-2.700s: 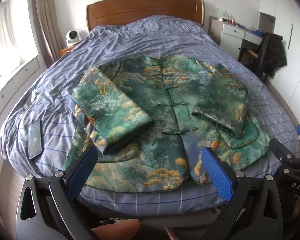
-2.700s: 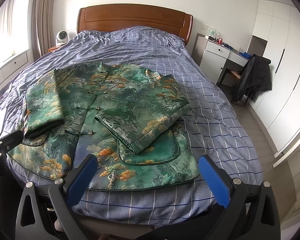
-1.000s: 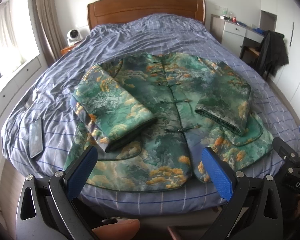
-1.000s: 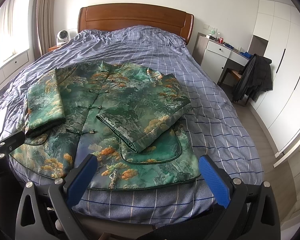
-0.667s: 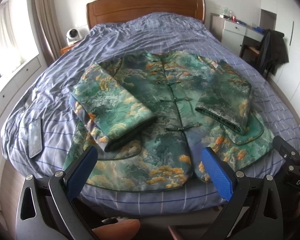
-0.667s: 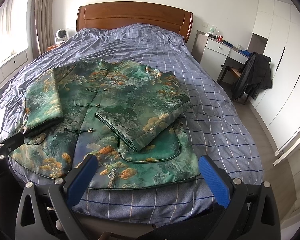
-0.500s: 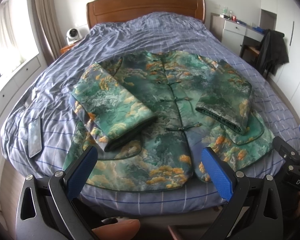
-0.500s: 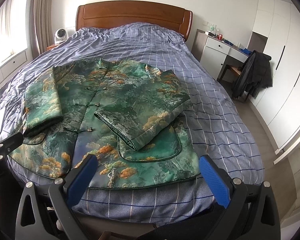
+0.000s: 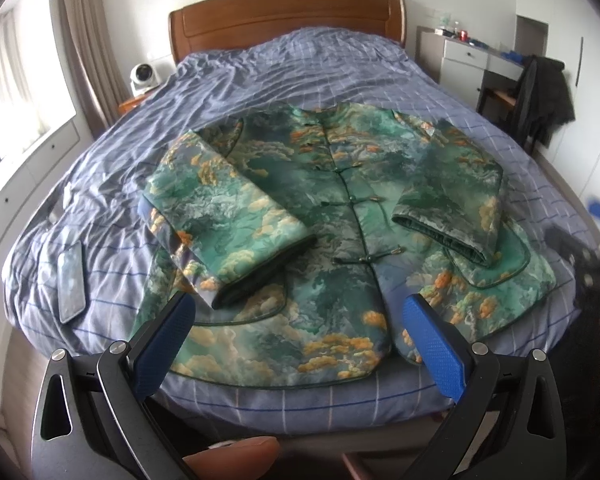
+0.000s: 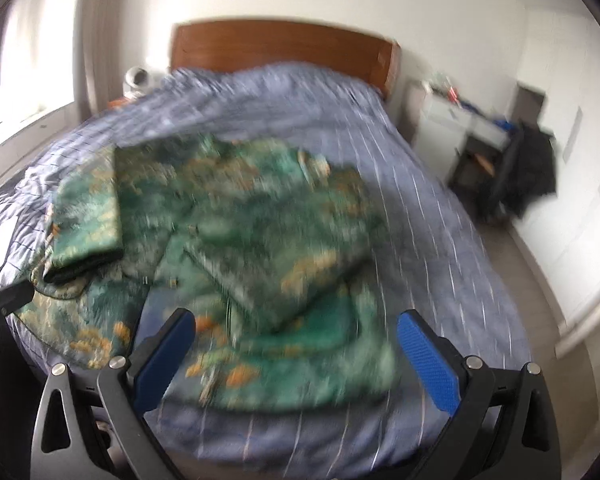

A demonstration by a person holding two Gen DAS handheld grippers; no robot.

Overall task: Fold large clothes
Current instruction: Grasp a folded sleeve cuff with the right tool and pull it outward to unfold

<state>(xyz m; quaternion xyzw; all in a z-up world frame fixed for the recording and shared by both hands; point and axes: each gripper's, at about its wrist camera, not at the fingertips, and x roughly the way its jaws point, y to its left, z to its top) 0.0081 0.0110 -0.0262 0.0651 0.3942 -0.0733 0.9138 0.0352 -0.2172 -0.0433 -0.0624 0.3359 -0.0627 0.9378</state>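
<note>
A green and orange patterned jacket (image 9: 340, 216) lies face up on the bed, buttoned, with both sleeves folded in over its front. My left gripper (image 9: 296, 312) is open and empty, held near the jacket's bottom hem at the foot of the bed. My right gripper (image 10: 296, 328) is open and empty, over the jacket's lower right part (image 10: 260, 264); its view is blurred by motion. The right gripper also shows at the right edge of the left wrist view (image 9: 596, 264), blurred.
The bed has a blue checked cover (image 9: 292, 76) and a wooden headboard (image 9: 284, 12). A phone (image 9: 70, 276) lies on the bed's left side. A white fan (image 9: 142, 76), a white desk (image 9: 472, 56) and a dark coat on a chair (image 9: 544, 100) stand around.
My right gripper has swung fast, so its view has shifted and blurred, with the jacket looming larger. My left gripper has moved a little closer to the hem.
</note>
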